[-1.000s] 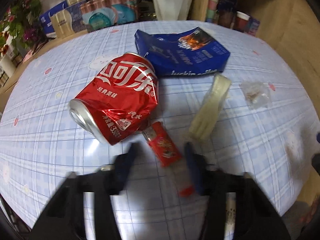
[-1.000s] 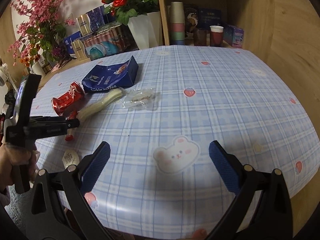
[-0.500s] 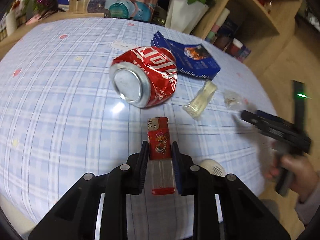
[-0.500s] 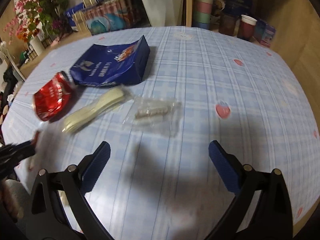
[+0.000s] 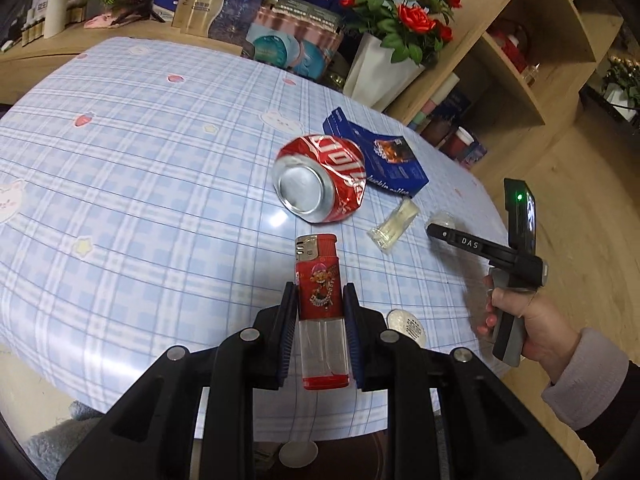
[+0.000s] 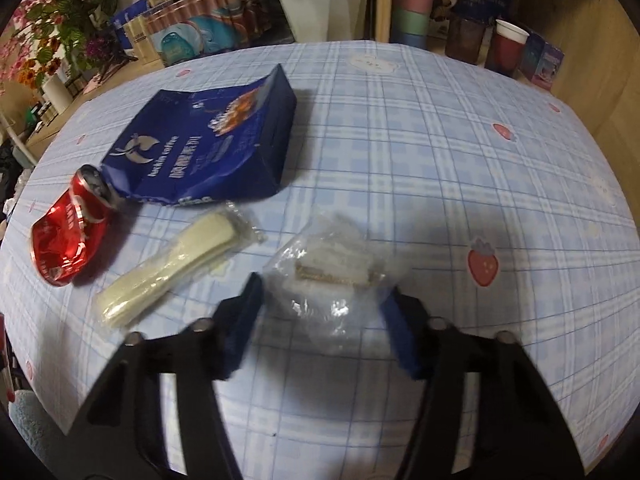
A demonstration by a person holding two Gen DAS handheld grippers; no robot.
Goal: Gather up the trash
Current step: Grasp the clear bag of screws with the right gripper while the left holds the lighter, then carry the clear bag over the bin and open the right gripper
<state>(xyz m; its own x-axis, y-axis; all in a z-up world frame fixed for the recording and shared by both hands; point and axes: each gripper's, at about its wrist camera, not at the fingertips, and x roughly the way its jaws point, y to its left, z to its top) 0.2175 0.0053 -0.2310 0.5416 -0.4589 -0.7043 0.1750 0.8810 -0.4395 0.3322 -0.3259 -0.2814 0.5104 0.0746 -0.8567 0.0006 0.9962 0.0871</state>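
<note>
My left gripper [image 5: 319,289] is shut on a red lighter [image 5: 318,268] and holds it off the plaid table [image 5: 140,160]. Beyond it lie a crushed red cola can [image 5: 320,178], a blue coffee bag [image 5: 384,160] and a cream packet [image 5: 394,224]. In the right wrist view, my right gripper [image 6: 322,290] stands low over a clear plastic wrapper [image 6: 328,268]. Its jaws are closing, with the wrapper between them and the pads not clearly pressing on it. The can [image 6: 68,236], bag [image 6: 208,144] and packet [image 6: 172,264] lie to its left.
A small round white disc [image 5: 408,324] lies at the table's near edge. A hand [image 5: 520,316] holds the right gripper. Boxes, a white vase of red roses [image 5: 384,76] and wooden shelves with cups [image 6: 506,52] crowd the table's far side.
The left gripper closed on the lighter, lifted it and swung away from the can. The right gripper moved in low over the clear wrapper and its jaws narrowed.
</note>
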